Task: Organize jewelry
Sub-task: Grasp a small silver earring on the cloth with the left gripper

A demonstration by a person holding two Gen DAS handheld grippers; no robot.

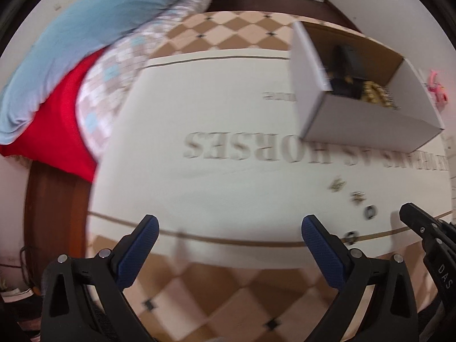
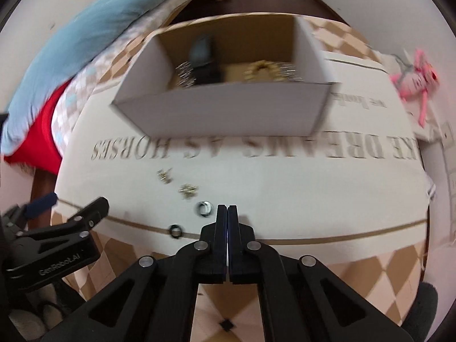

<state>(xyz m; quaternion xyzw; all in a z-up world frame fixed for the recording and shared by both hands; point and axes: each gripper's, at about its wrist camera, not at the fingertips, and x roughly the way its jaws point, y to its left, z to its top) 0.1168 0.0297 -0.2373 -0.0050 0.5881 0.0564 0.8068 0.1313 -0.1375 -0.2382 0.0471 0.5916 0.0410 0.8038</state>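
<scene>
two textured blue pads [image 1: 322, 245] are spreading wide on the left gripper [image 1: 228, 245]; the right gripper [image 2: 227, 213] is pressing shut, empty. small metal rings [image 2: 203, 208] are lying on the cream mat [image 2: 285, 188] beyond. only the right view is showing gold jewelry [image 2: 260, 71] across the white cardboard box [image 2: 222, 108].

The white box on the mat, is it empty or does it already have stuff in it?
Not empty. The white box is open-topped, with gold jewelry and a dark object inside; blur hides what exactly.
</scene>
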